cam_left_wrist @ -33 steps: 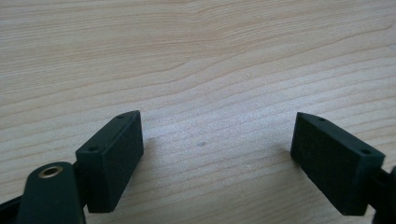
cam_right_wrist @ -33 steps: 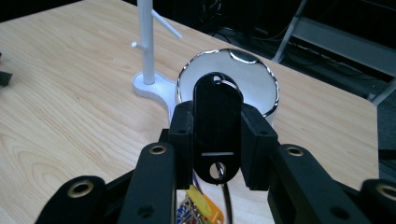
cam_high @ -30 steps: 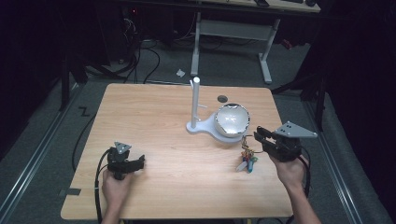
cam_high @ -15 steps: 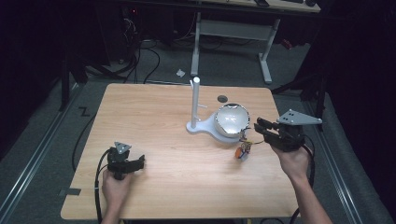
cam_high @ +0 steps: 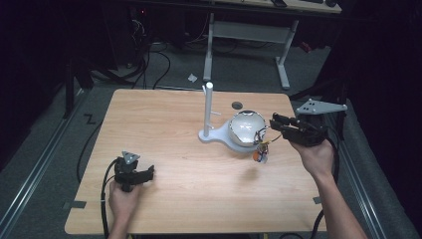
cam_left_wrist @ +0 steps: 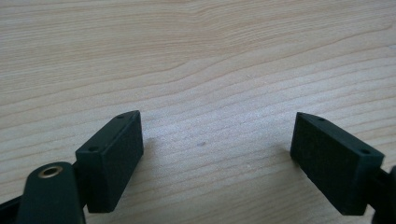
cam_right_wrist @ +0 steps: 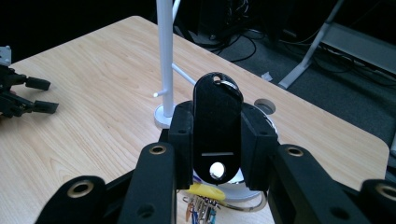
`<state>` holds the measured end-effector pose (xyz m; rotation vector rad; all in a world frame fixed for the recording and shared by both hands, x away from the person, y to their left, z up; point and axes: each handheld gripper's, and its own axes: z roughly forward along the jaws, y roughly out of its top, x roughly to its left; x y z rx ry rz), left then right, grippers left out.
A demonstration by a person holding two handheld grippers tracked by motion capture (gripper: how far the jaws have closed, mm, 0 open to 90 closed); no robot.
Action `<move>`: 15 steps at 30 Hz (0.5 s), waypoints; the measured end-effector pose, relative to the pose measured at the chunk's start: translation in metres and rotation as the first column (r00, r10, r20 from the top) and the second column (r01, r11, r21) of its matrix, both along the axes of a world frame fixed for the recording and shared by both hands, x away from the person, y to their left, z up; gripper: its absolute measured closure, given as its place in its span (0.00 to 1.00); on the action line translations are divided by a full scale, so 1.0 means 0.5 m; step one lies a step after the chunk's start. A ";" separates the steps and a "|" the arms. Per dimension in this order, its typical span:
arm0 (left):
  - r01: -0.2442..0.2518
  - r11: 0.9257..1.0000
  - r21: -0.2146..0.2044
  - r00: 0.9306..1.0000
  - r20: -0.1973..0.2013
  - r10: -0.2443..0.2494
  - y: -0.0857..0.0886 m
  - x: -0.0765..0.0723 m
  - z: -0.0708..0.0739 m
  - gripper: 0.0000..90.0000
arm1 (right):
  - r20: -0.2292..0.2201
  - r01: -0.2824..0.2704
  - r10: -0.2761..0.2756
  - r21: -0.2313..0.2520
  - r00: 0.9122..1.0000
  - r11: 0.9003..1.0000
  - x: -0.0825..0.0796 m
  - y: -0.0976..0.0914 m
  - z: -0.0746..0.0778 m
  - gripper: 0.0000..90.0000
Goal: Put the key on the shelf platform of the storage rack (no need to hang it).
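- High view: the right gripper (cam_high: 276,124) is held above the right side of the wooden table (cam_high: 164,124), raised off the surface, with a bunch of keys (cam_high: 261,147) dangling from its jaws just beside the shiny bowl (cam_high: 245,125). That bowl sits on the white stand (cam_high: 209,112) — a flat base with an upright post. The left gripper (cam_high: 147,174) rests low on the table near its front left corner, well apart from the stand.
- Left gripper view: the two black jaws stand wide apart over bare wood grain, nothing between them.
- Right gripper view: the jaws are clamped on a black key fob (cam_right_wrist: 217,125) standing upright between them — its ring at the top, keys hanging below. The stand's post (cam_right_wrist: 165,56) rises just behind.
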<state>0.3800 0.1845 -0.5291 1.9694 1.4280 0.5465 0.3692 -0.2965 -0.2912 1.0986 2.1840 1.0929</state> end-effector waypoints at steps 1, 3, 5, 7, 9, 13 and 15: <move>0.000 1.000 -0.001 1.000 0.000 0.000 0.000 0.000 0.000 0.19 | -0.002 -0.003 0.003 -0.003 1.000 1.000 0.003 0.001 0.003 0.78; -0.001 1.000 -0.001 1.000 0.000 0.001 0.000 0.000 0.000 0.19 | -0.008 -0.007 0.007 -0.005 1.000 1.000 0.009 0.002 0.012 0.78; -0.001 1.000 -0.001 1.000 0.000 0.001 0.000 0.000 0.000 0.19 | -0.010 -0.011 0.011 -0.002 1.000 1.000 0.013 0.003 0.017 0.78; -0.002 1.000 -0.002 1.000 0.001 0.002 0.000 0.000 0.000 0.19 | -0.014 -0.016 0.016 0.003 1.000 1.000 0.023 0.003 0.031 0.78; 0.000 1.000 0.000 1.000 0.000 0.000 0.000 0.000 0.000 0.19 | -0.017 -0.018 0.018 0.007 1.000 1.000 0.030 0.004 0.039 0.78; 0.000 1.000 0.000 1.000 0.000 0.000 0.000 0.000 0.000 0.19 | -0.022 -0.019 0.019 0.009 1.000 1.000 0.041 0.008 0.051 0.78; 0.000 1.000 0.000 1.000 0.000 0.000 0.000 0.000 0.000 0.19 | -0.021 -0.020 0.021 0.015 1.000 1.000 0.051 0.010 0.059 0.78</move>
